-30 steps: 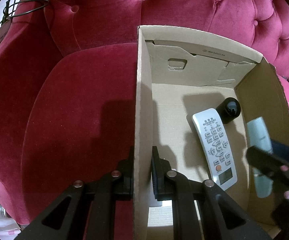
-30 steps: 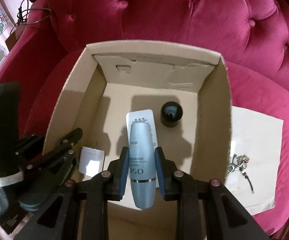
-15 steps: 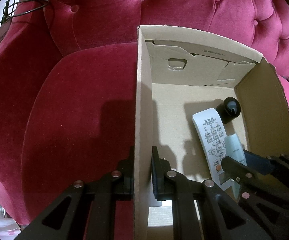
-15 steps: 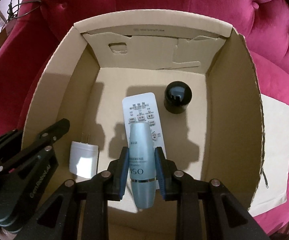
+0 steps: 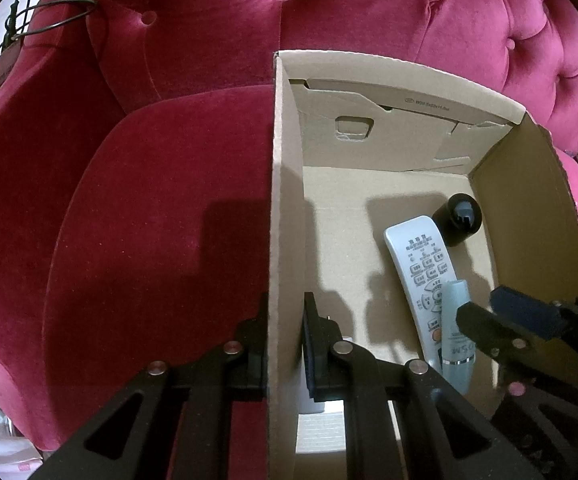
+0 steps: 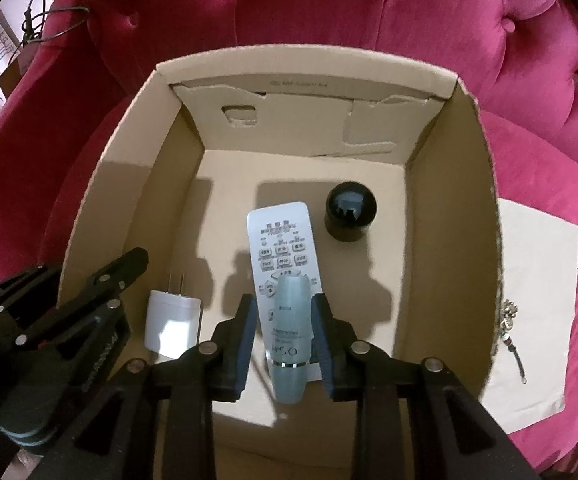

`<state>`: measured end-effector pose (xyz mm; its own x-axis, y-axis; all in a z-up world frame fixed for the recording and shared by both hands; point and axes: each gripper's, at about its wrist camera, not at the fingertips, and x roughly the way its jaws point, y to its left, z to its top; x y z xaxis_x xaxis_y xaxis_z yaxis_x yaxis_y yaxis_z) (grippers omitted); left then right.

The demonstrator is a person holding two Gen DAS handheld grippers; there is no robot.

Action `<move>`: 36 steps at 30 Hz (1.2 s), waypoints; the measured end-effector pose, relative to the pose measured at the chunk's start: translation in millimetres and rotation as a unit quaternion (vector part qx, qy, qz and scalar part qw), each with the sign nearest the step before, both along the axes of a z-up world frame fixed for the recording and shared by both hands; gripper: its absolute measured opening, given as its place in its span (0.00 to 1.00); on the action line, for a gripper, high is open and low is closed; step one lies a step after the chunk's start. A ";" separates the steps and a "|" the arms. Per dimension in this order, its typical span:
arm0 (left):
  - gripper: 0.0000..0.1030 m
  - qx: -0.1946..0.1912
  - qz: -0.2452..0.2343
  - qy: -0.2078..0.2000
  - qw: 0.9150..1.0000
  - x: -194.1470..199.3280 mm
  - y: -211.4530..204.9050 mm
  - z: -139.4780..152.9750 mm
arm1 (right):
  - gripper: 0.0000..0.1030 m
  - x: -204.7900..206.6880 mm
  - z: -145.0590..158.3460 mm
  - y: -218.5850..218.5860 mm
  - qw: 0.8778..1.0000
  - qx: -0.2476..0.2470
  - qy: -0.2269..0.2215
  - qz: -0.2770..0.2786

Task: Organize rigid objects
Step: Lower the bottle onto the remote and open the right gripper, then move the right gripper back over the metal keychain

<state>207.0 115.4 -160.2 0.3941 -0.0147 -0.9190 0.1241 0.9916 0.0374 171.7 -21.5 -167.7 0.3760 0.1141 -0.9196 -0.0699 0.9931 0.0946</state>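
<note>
While your L gripper [image 5: 285,344] pinches the box wall [image 5: 285,208], R gripper [image 6: 283,340] jaws have just been opening off the bottle [image 6: 289,332], lying lengthwise between them, prob. resting on the remote [image 6: 281,240].

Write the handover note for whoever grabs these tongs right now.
Left tongs: shut on the cardboard box's left wall, steadying it.
Right tongs: jaws have just been opening; pale blue bottle is between them, gaps showing both sides, lying on the white remote.
Also in box: black cap, white plug adapter.
Left: back the right tongs out; a beaded trinket lies outside on paper on the red armchair.
</note>
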 end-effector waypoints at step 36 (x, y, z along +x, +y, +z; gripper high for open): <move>0.13 -0.001 0.000 0.000 1.000 -0.2 1.1 -0.8 | 1.00 -11.2 78.2 -89.1 0.997 -0.031 -0.070 -0.032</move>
